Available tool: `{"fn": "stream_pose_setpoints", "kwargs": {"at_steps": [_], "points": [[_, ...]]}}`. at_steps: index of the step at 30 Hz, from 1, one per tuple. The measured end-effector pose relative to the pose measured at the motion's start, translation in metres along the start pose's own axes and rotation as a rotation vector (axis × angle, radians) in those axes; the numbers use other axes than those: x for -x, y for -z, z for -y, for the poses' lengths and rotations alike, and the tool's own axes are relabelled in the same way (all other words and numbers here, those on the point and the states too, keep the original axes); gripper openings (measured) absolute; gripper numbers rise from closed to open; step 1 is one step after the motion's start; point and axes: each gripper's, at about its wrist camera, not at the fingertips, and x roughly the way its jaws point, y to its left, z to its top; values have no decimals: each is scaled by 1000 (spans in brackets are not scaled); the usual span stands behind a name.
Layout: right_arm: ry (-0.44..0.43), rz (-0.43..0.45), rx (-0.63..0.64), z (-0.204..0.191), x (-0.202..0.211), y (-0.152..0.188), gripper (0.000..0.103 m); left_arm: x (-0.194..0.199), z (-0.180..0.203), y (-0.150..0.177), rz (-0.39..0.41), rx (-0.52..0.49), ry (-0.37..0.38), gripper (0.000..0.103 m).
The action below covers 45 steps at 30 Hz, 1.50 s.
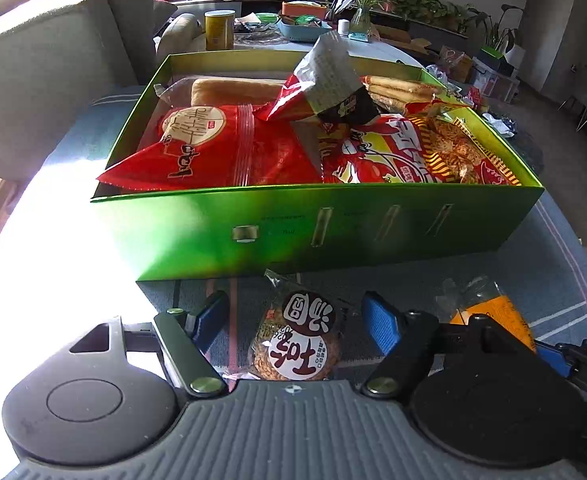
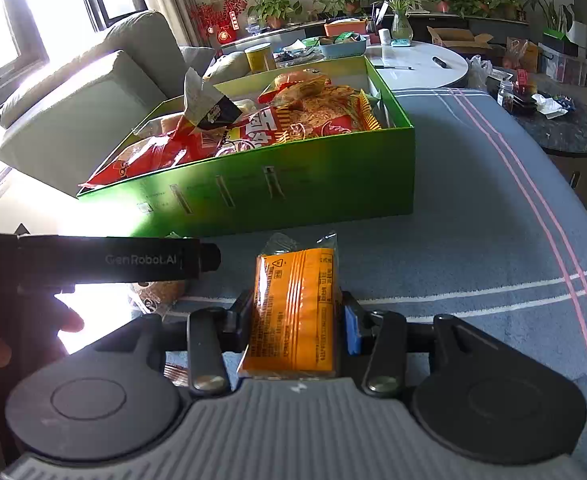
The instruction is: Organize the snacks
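A green box (image 1: 221, 236) holds several snack bags, mostly red ones (image 1: 213, 148). In front of it, a round noodle snack packet (image 1: 297, 340) lies on the blue striped cloth. My left gripper (image 1: 295, 322) straddles this packet, open, with both blue pads clear of it. In the right wrist view my right gripper (image 2: 297, 320) is shut on an orange packet (image 2: 293, 312), its pads against both long edges. The same orange packet (image 1: 497, 312) shows at the right of the left wrist view. The left gripper's black body (image 2: 113, 260) crosses the right wrist view, held by a hand (image 2: 21, 336).
A grey sofa (image 2: 93, 100) stands left of the box. Behind the box a white round table (image 2: 421, 64) carries a yellow can (image 1: 219, 30), baskets and a vase. A dark side table (image 2: 561, 132) with clutter is at the right. Bare cloth (image 2: 473, 200) spreads right of the box.
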Motion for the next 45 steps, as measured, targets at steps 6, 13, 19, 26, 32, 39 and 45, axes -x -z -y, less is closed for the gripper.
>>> {"fn": "stream_pose_setpoints", "kwargs": {"at_steps": [6,13,19,26,32,39,45], "points": [[-11,2,-18,5,1,0,81,8,1,12,28,-91,-1,38],[-5,5,-24,5,2,0,81,19,-18,21,23,-63,10,39],[0,6,-26,6,2,1,81,29,-34,27,21,-56,24,41],[1,6,-27,5,2,1,81,37,-41,37,12,-74,26,42],[7,7,-21,5,2,3,82,35,-38,35,22,-100,3,56],[7,7,-20,4,3,4,82,27,-34,35,45,-132,7,38],[10,12,-12,3,4,4,82,32,-36,37,44,-118,8,35]]}}
